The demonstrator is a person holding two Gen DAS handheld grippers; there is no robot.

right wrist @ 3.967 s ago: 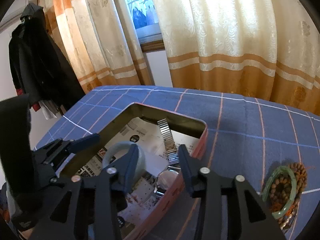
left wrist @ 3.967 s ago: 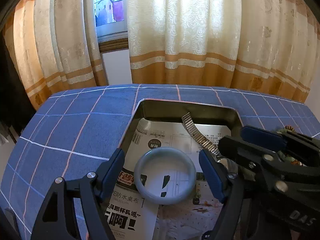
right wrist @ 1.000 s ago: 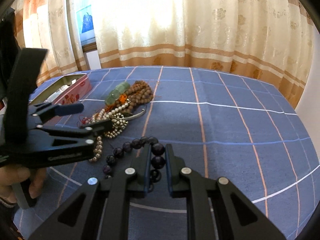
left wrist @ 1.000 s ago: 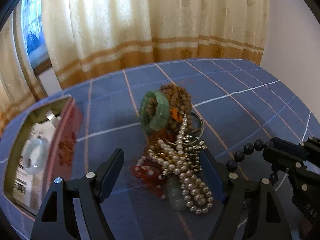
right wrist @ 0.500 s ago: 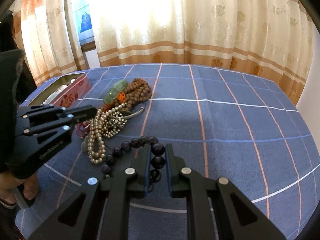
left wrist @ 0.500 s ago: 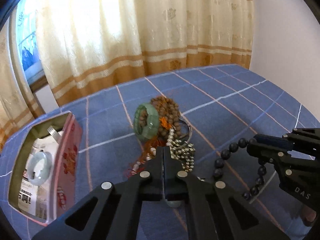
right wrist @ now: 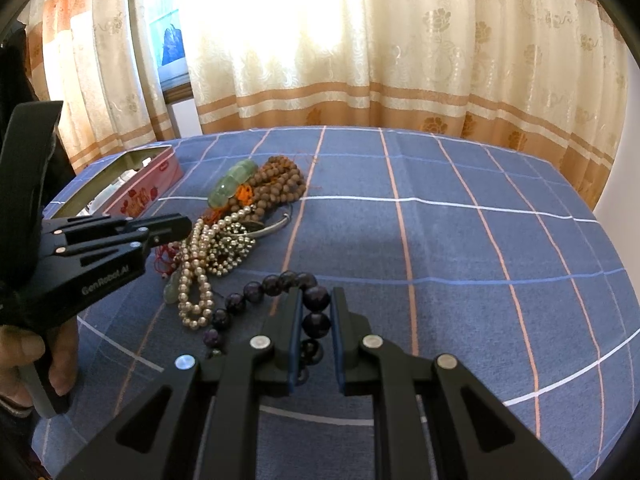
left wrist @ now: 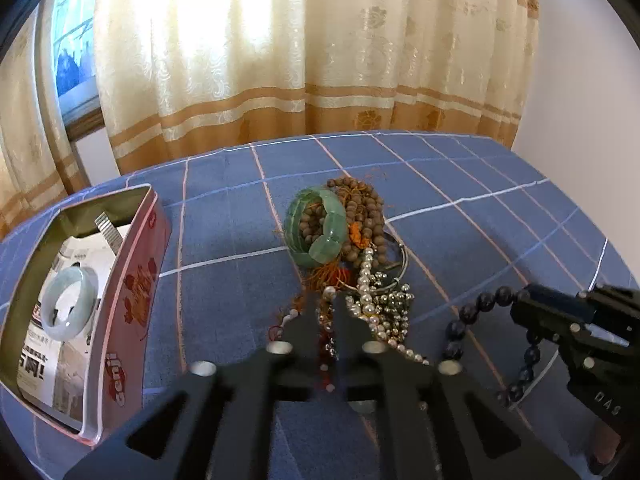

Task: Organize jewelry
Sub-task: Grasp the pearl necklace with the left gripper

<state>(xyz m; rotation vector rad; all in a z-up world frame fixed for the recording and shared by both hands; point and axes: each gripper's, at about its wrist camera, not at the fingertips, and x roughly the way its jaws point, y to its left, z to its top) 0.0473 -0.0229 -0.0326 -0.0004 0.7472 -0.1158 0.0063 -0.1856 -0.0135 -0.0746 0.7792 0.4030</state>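
Since the last frame the left gripper (left wrist: 323,312) has parted its jaws from fully pressed together to a narrow gap, just been opening; a red cord and pearls (left wrist: 374,304) sit in the gap, grip unclear through blur. Right gripper (right wrist: 316,316) unchanged, pinching the dark bead bracelet (right wrist: 280,282), its lower beads hidden behind the fingers. Jewelry pile lies on the blue cloth (right wrist: 480,240); tin (left wrist: 132,292) left, 1 pale bangle (left wrist: 70,304) inside

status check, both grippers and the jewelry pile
Right gripper shut on dark bead bracelet. Left gripper jaws just opening, over pearl strand in the tangled pile. Tin open at left.
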